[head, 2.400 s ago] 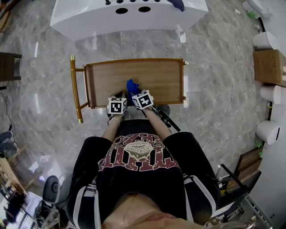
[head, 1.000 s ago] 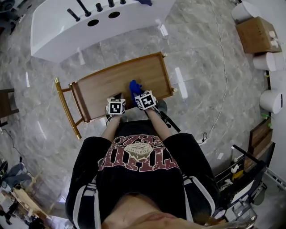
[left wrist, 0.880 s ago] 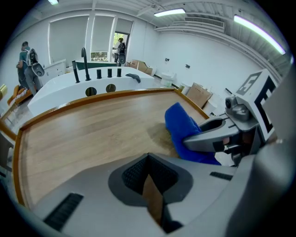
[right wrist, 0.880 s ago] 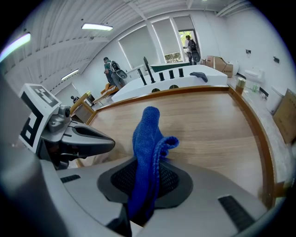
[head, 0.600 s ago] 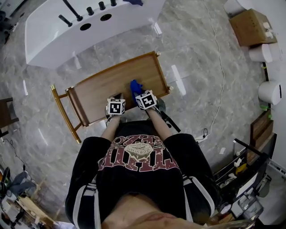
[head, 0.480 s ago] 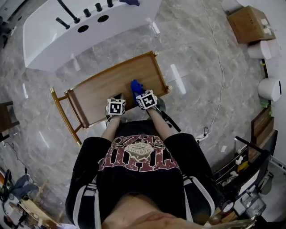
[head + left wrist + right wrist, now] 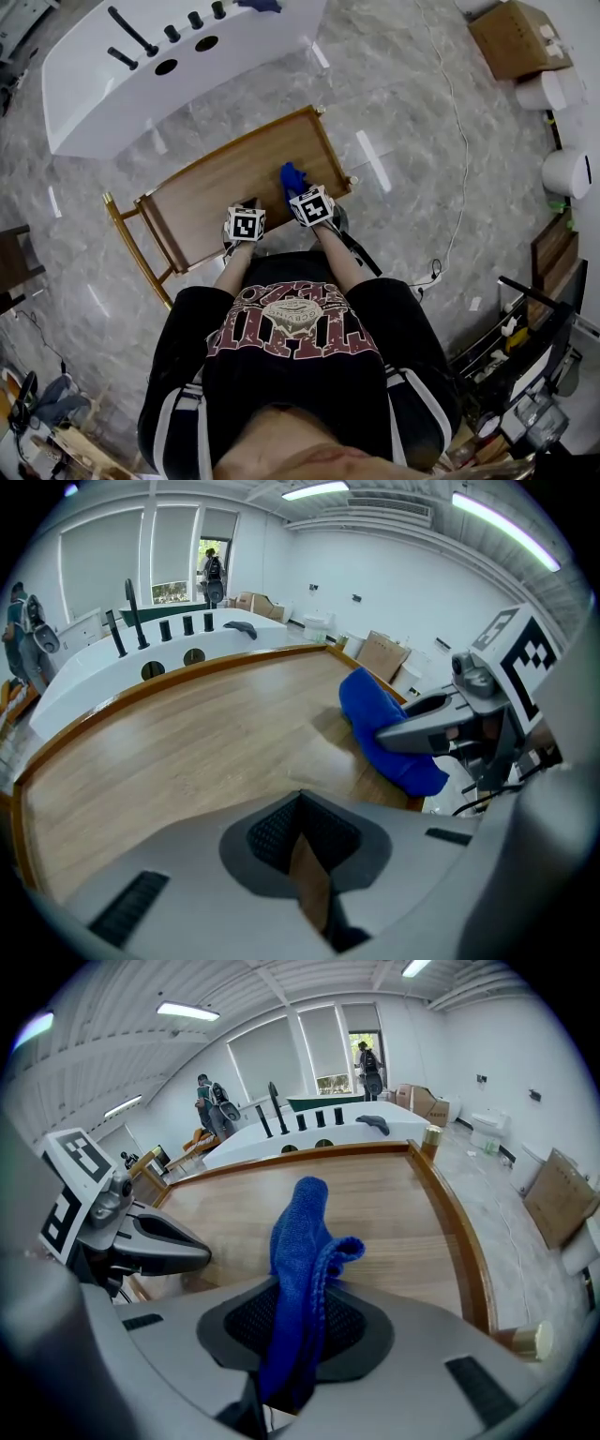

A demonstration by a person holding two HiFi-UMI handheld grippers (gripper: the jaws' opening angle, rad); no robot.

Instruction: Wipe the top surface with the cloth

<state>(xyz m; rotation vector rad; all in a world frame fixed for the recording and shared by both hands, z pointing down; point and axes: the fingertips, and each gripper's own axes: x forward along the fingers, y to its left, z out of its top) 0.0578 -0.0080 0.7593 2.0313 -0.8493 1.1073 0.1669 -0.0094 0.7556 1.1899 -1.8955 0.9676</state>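
The wooden top (image 7: 220,183) of a gold-framed cart stands in front of me. My right gripper (image 7: 300,189) is shut on a blue cloth (image 7: 292,175), which hangs from the jaws onto the top near its right end. In the right gripper view the cloth (image 7: 300,1241) rises out of my right gripper (image 7: 295,1335) over the wood (image 7: 394,1204). My left gripper (image 7: 246,202) sits over the near edge just left of it, shut with nothing in it (image 7: 305,855). From the left gripper view, the cloth (image 7: 384,726) rests on the wood (image 7: 187,742).
A white basin unit (image 7: 178,56) with black handles stands beyond the cart. The cart's gold handle (image 7: 131,248) sticks out at the left. A cardboard box (image 7: 511,37) and white cylinders (image 7: 567,173) line the right side. A cable (image 7: 455,216) runs over the marble floor.
The head view has swung, so the cart looks turned in frame. My right gripper and the cloth have shifted a little toward the top's right end. The left gripper stays put.
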